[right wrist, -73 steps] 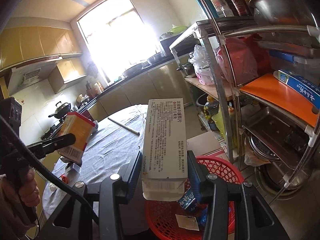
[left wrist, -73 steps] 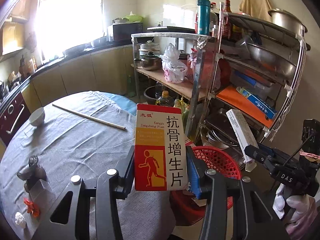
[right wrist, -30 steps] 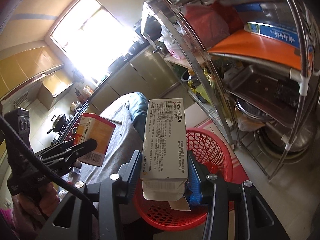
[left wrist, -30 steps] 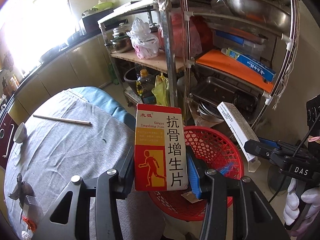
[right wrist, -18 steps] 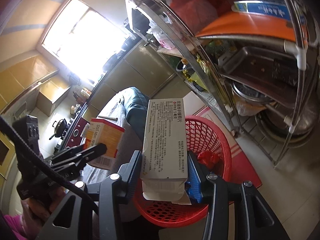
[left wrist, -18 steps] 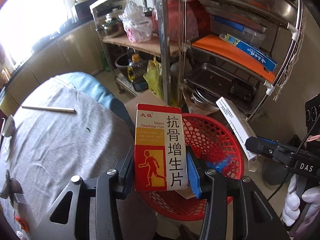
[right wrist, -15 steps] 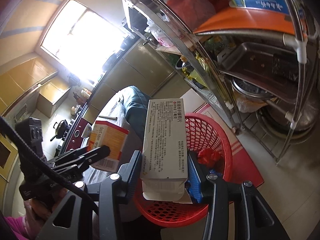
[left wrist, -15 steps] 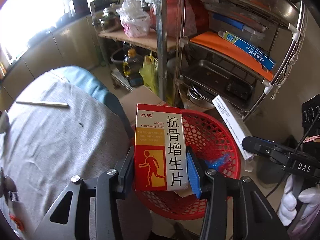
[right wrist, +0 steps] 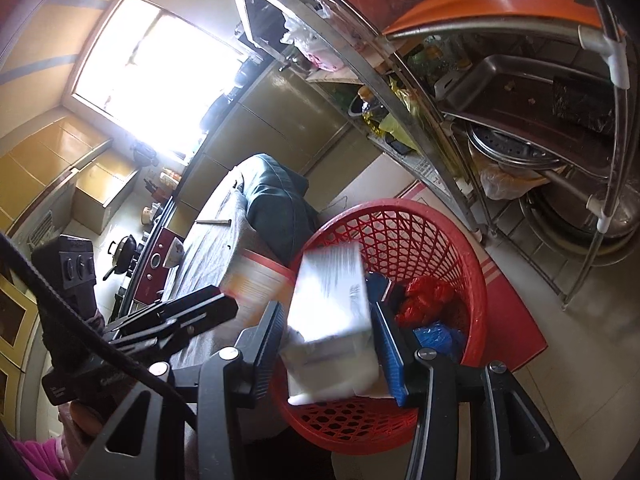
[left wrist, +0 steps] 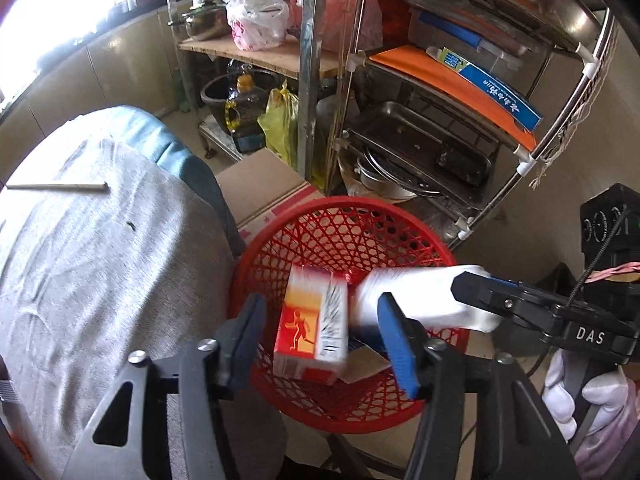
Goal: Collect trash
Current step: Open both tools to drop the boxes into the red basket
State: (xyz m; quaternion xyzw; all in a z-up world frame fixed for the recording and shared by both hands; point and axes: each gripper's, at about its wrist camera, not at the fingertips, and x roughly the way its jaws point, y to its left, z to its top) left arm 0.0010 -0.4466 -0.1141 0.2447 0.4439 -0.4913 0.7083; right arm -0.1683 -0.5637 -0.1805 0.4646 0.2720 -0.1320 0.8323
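Note:
A red mesh basket stands on the floor below both grippers. My left gripper hangs over it with its jaws opening. A red-and-orange medicine box, blurred by motion, drops between the fingers with gaps on both sides. My right gripper is over the basket too, jaws opening. A long white box, blurred and tilted, slides down between its fingers. Each view shows the other gripper: the right gripper, the left gripper.
A round table under grey cloth touches the basket's left side, with a thin stick on it. A metal rack of pans and trays stands behind. Flat cardboard lies on the floor. Red and blue bags lie in the basket.
Both grippers sank toward the basket and tipped downward. Their jaws spread apart, and both boxes, held upright before, have slipped loose and are falling.

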